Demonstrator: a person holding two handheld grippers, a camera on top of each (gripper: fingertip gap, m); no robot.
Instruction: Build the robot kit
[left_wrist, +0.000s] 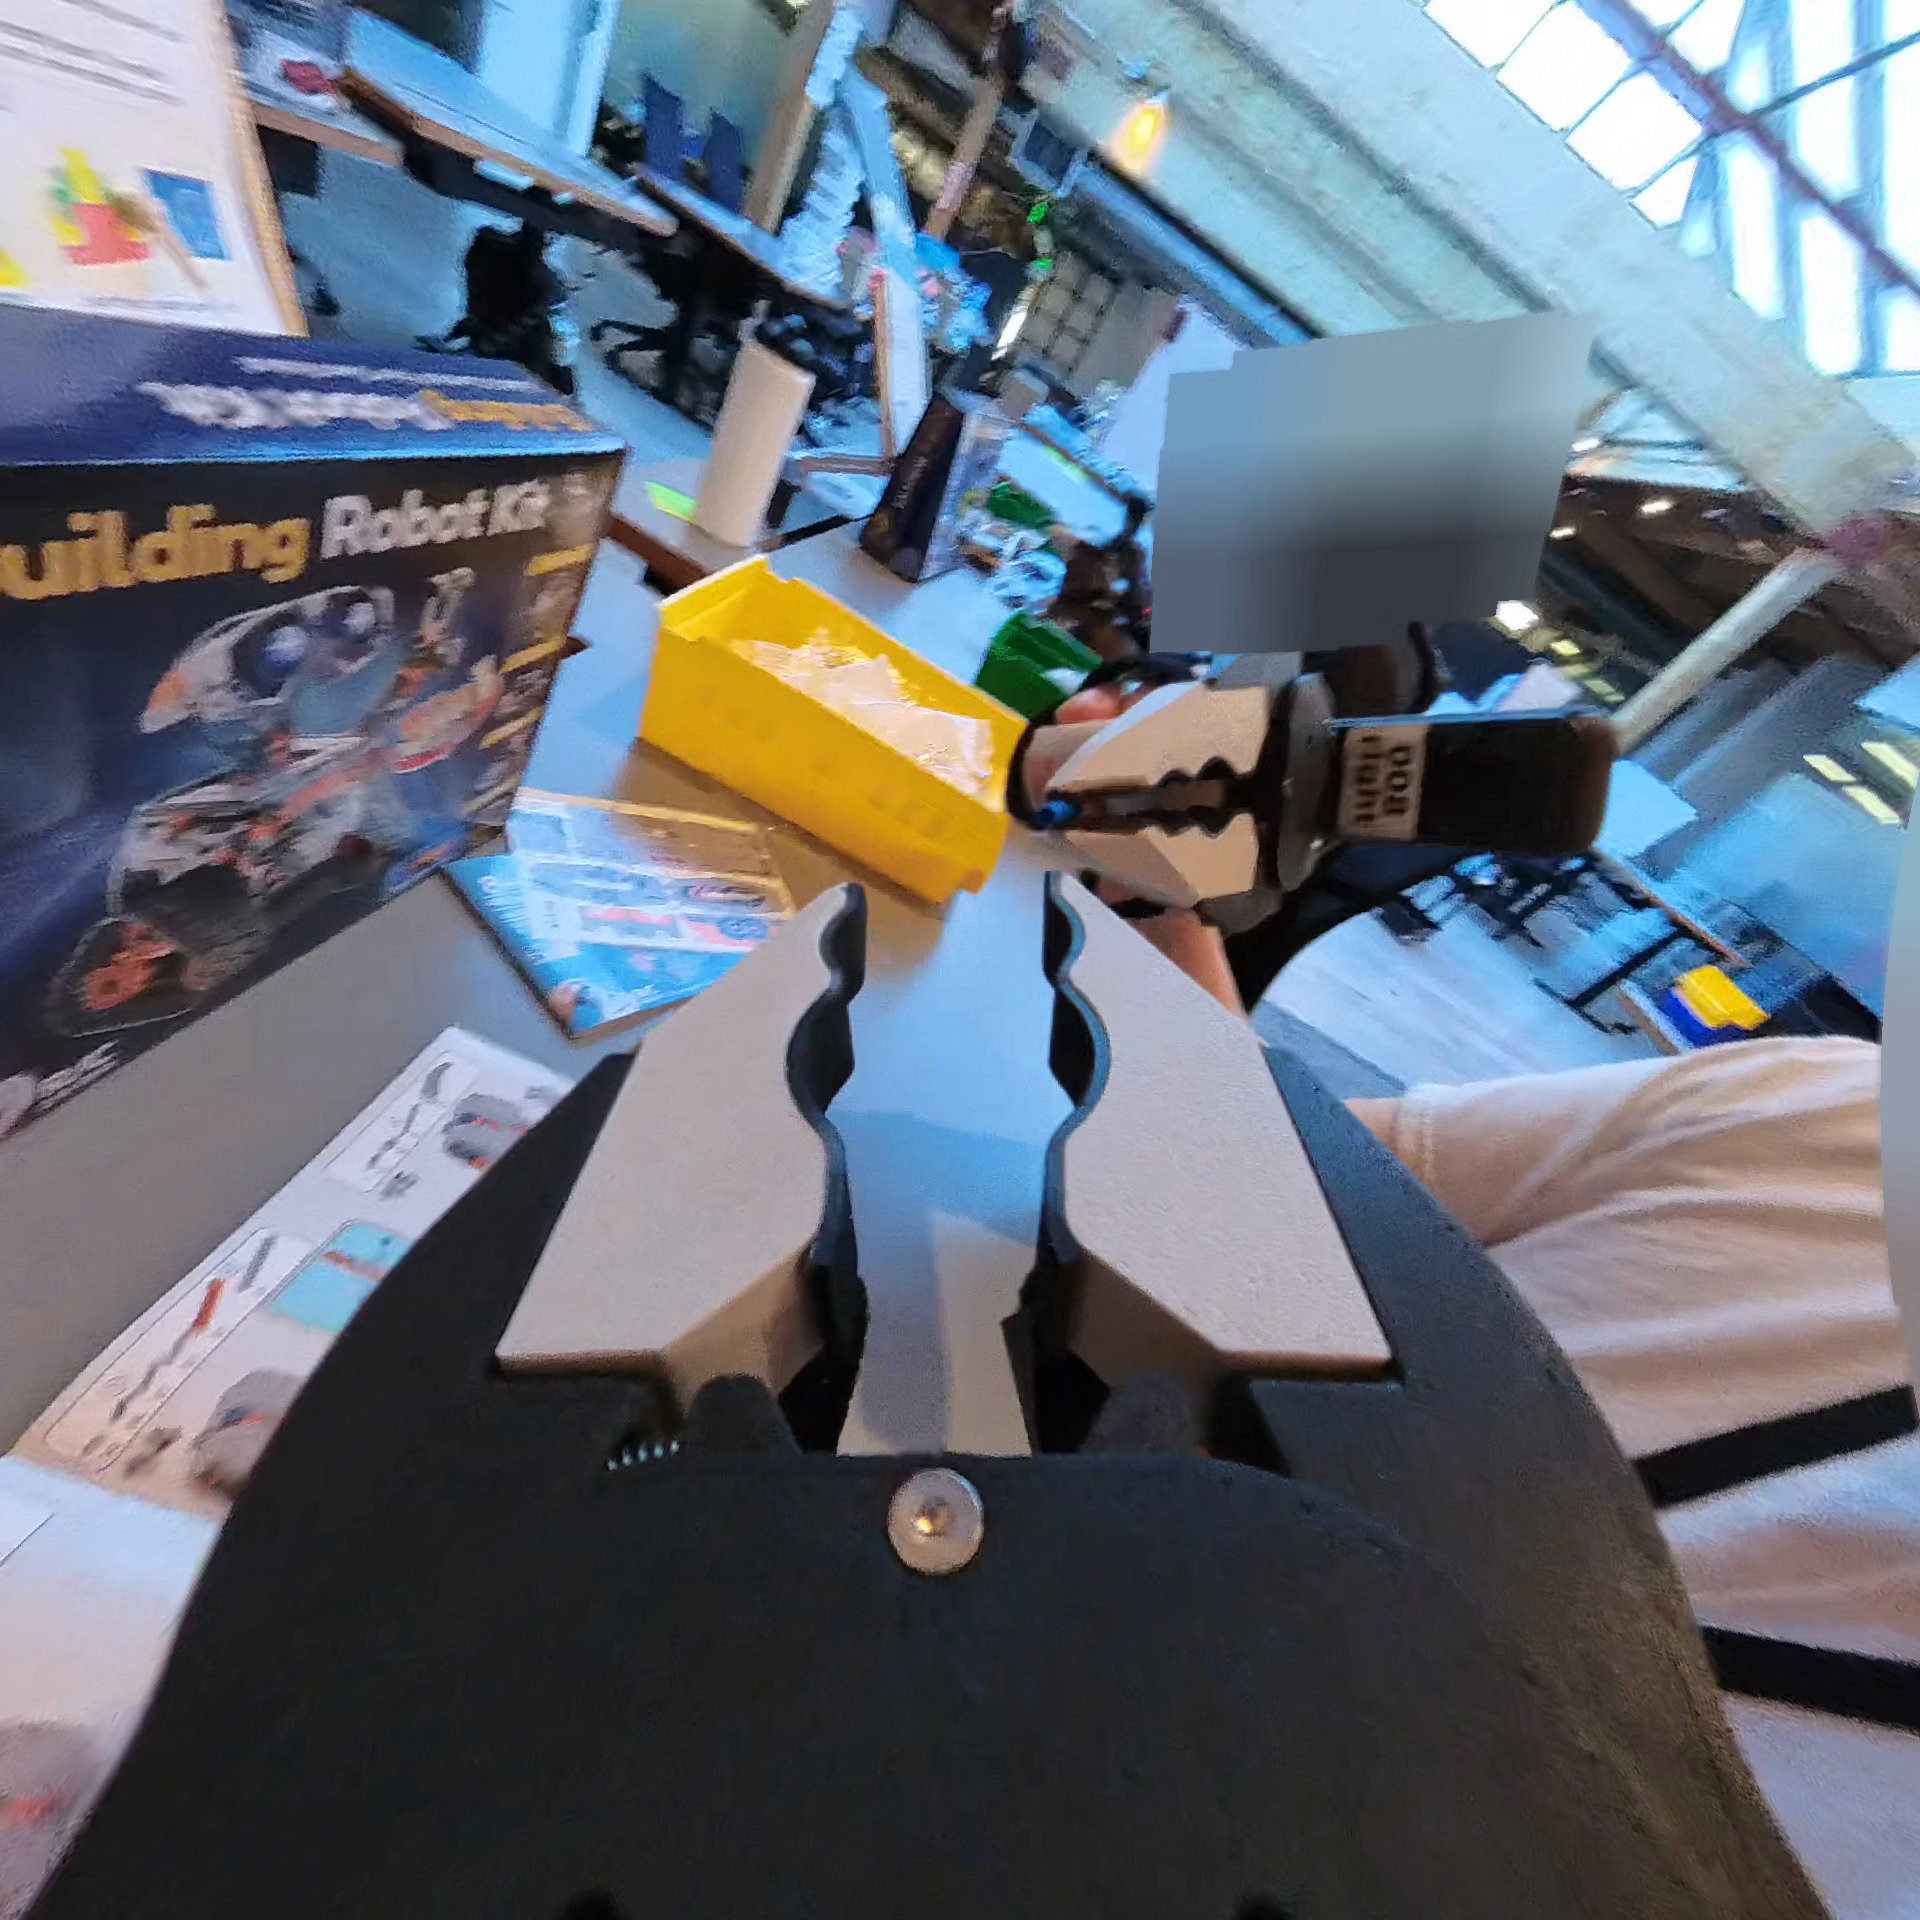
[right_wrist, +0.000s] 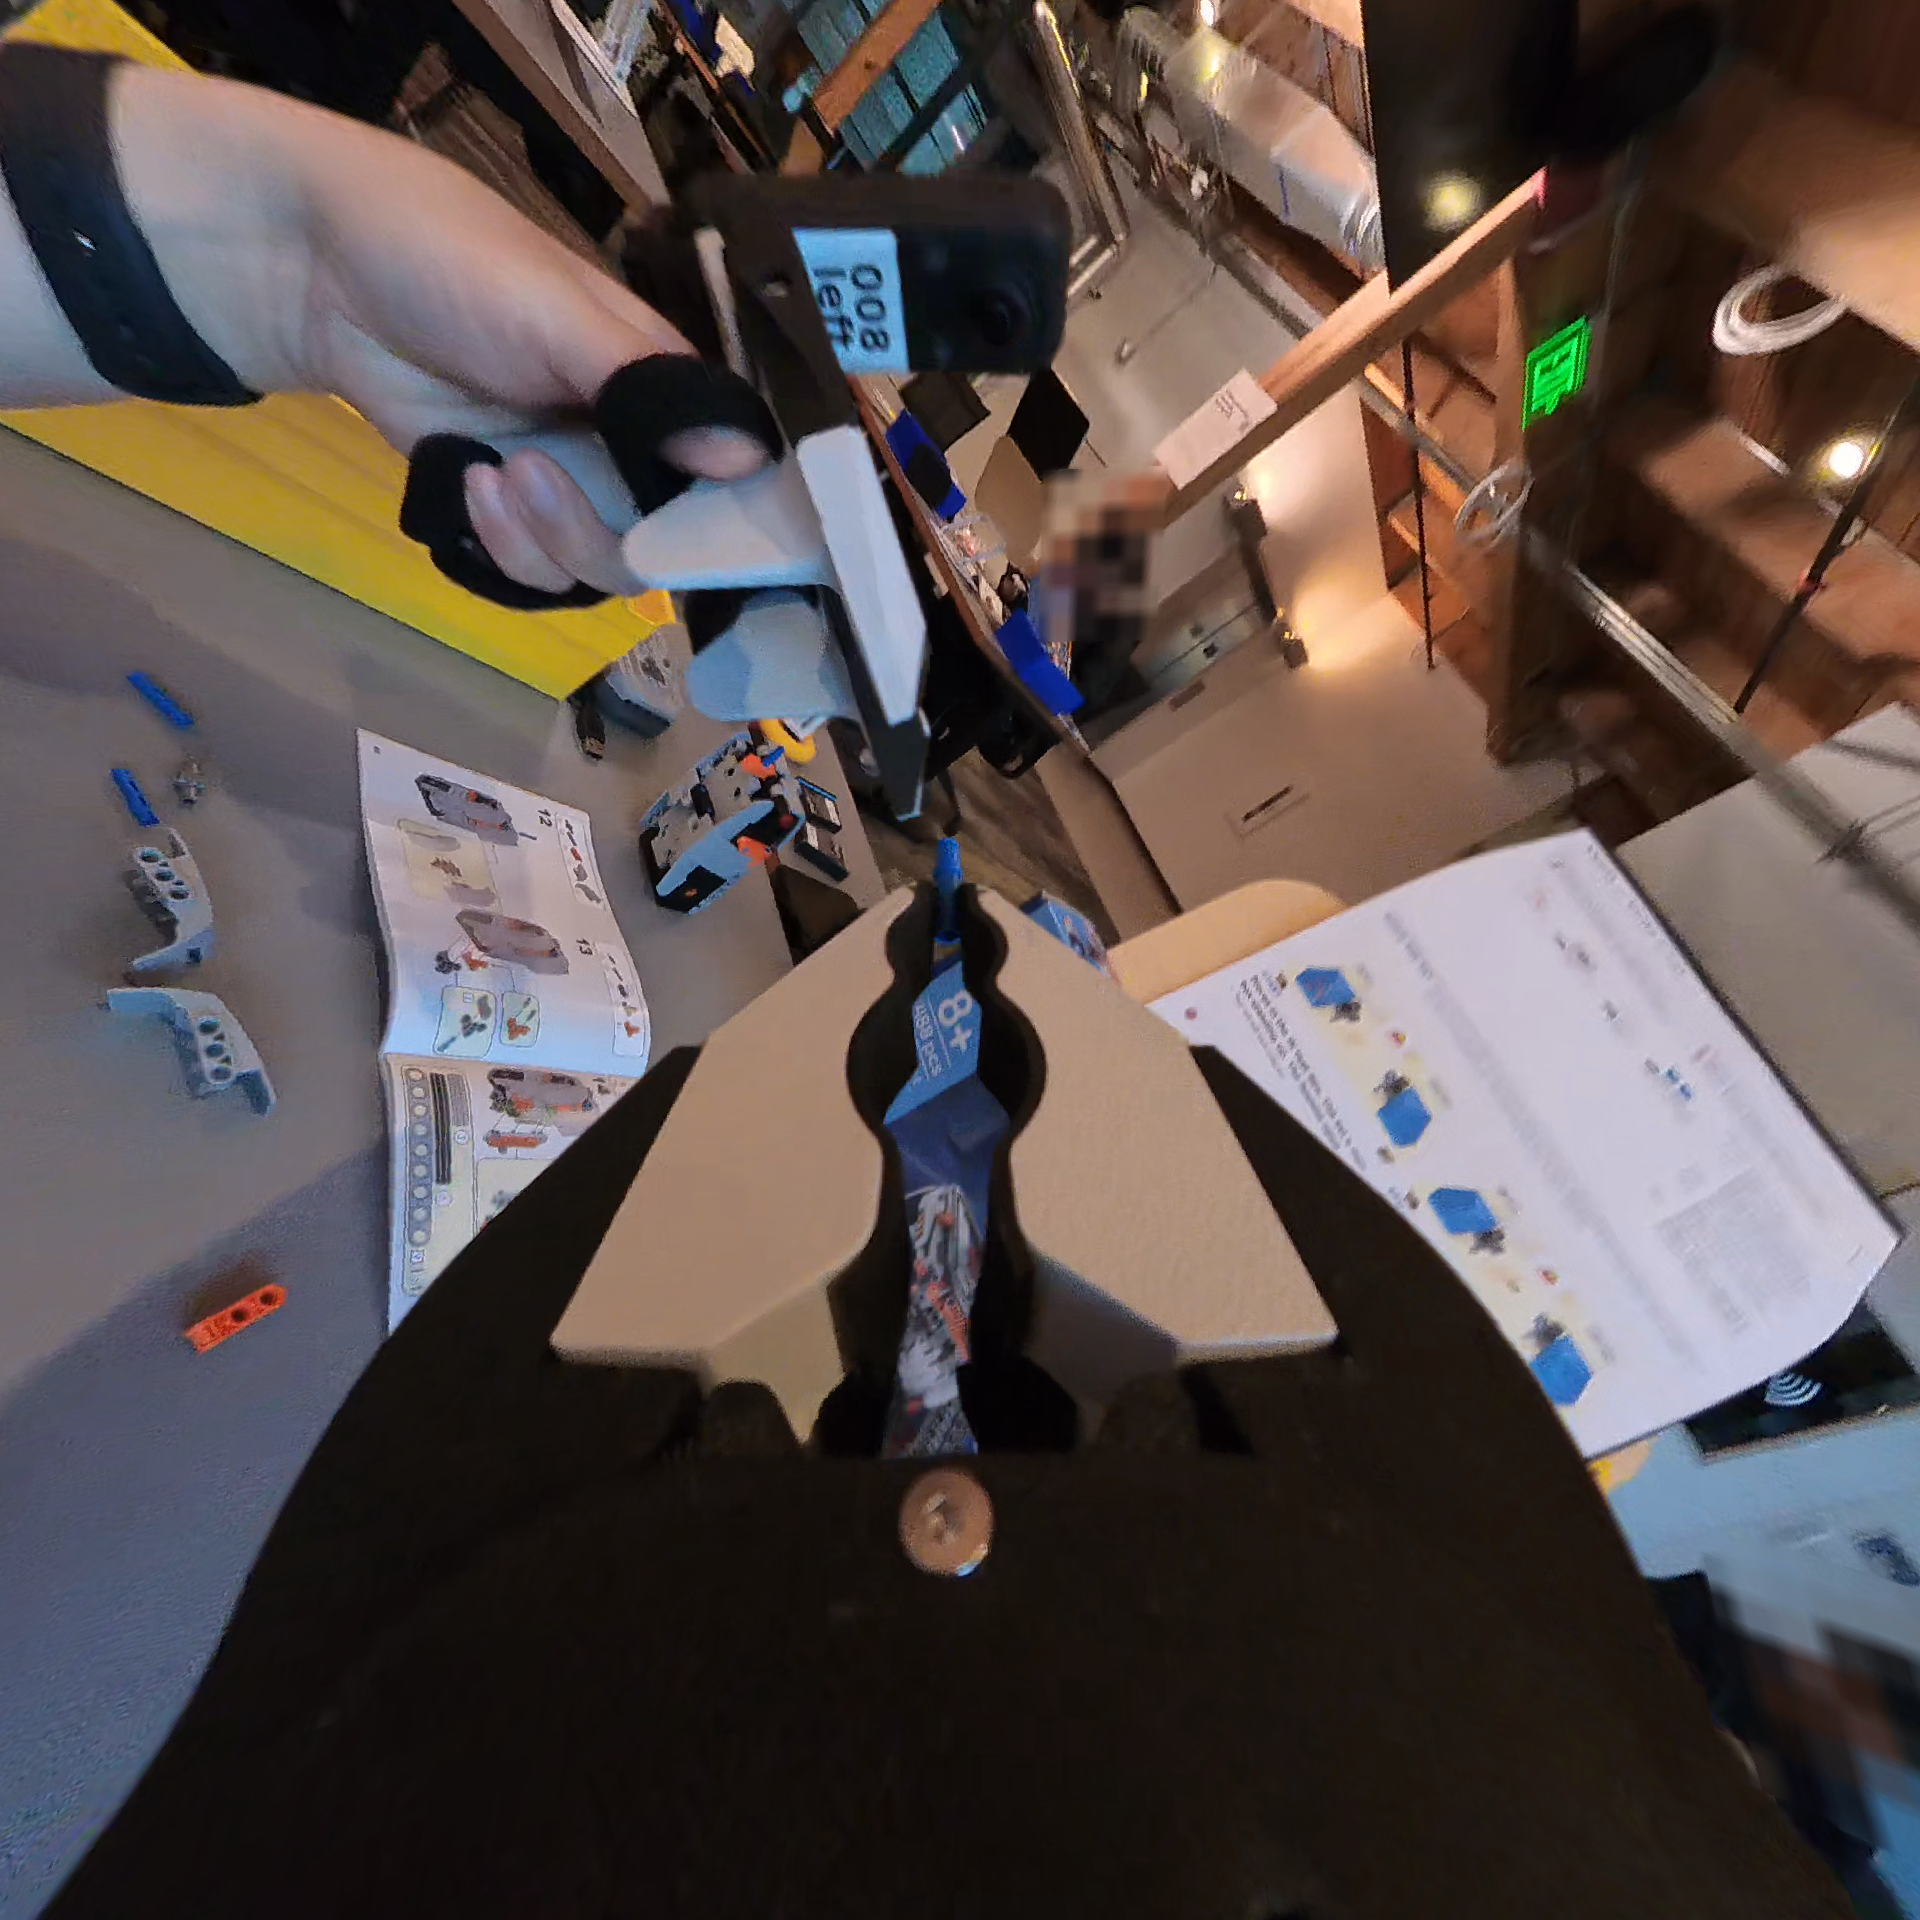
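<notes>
- Beige-fingered right gripper (right_wrist: 948, 904) pinched a small blue plastic pin (right_wrist: 945, 864), held above the grey table (right_wrist: 260, 1195).
- Left gripper (left_wrist: 951, 914) hovered with fingers parted and empty, near the yellow plastic bin (left_wrist: 821, 748).
- Both grippers carried printed labels; a dark blue printed kit box (left_wrist: 260, 665) stood left of the bin.

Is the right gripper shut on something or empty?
Shut. The right gripper has its fingertips pinched on a small blue pin; the left wrist view shows the same blue piece at its tips.
</notes>
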